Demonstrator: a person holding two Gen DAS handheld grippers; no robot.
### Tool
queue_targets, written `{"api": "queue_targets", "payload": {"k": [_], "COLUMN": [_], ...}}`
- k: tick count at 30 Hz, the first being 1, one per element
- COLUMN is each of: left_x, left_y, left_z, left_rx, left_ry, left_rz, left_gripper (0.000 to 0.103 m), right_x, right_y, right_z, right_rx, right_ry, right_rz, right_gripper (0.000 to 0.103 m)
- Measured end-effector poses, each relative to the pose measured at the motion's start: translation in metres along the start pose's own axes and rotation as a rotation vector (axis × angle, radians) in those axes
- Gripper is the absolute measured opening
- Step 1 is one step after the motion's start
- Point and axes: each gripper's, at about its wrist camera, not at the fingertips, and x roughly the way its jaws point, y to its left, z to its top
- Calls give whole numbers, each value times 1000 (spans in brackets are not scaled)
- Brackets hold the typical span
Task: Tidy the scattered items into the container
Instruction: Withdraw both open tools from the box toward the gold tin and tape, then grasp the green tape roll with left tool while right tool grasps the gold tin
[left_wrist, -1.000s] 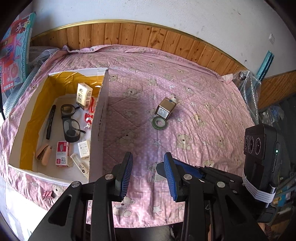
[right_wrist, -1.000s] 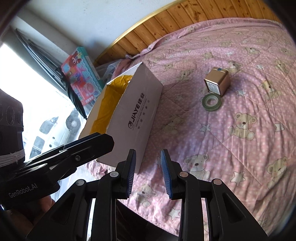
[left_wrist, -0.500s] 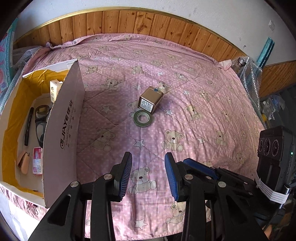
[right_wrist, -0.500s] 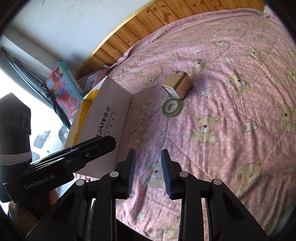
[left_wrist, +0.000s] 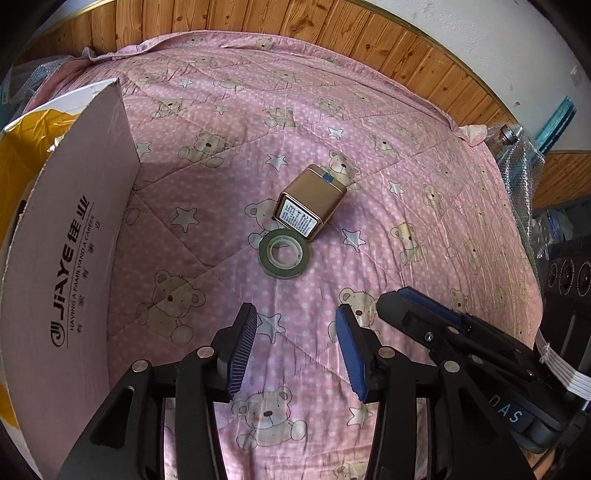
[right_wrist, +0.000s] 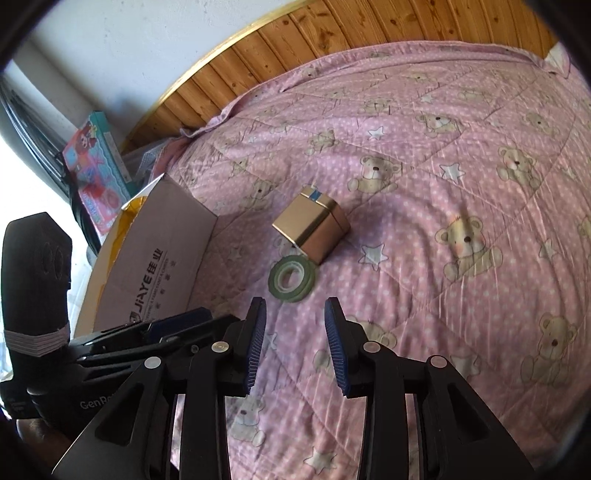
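Nearest the cameras, two black hand-held tongs with blue ribbed pads hover side by side over a bed. The left tongs (left_wrist: 293, 349) have their pads apart and hold nothing; the right tongs (right_wrist: 294, 341) are likewise apart and empty, both aimed forward, likely lining up for the next pick. Under them lies a pink quilted bedspread printed with bears and stars (left_wrist: 406, 177). Just ahead, near the middle of the bed, a flat dark green roll of tape (left_wrist: 283, 256) lies on its side, touching a small gold metal tin (left_wrist: 309, 203) tipped over just behind it; the tin's white label faces the left camera, its print too small to read. These two appear to be the loose items left. Along the bed's left edge stands the container, an open white cardboard box with a yellow lining (left_wrist: 70, 236), its wall printed "JIAYE" and "HAVING A FAMILY AND A CAREER". Beyond the bed's far edge runs wood panelling (left_wrist: 332, 40).
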Motion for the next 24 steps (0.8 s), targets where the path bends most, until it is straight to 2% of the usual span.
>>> {"api": "queue_targets", "payload": {"k": [4,7,10,14,16,19,21,22,24], "left_x": [19,32,45,64,74,74,69,66,65], "left_y": [8,10,10,13,17,29,40,47,50], "left_z": [8,13,19,26,27,29,32,33,33], "left_rx": [-24,-20,-9,-6,1,-23,-55,-80,-107], "left_ry": [19,27,25,18,25,1,-31,-44,-50], "left_rz": [-2,-11,-11,6,27,41,107,110,65], "left_gripper": [47,48,49,49,49,49,49,49,49], "right_x": [18,32,49,80,82,73,69,68,67], "right_y": [1,-3,-8,-7,-10,-22,-31,-34,-34], "right_z": [24,39,53,60,65,77,82,84,86], "right_rx": [-64,-50,8,-39,-52,-48,-14,7,41], "right_ry": [8,22,54,129,116,51,29,19,-1], "right_rz": [-33,-17,6,-16,-8,-99,-142,-145,-146], "right_gripper": [44,45,48,48,49,49,50,50,50]}}
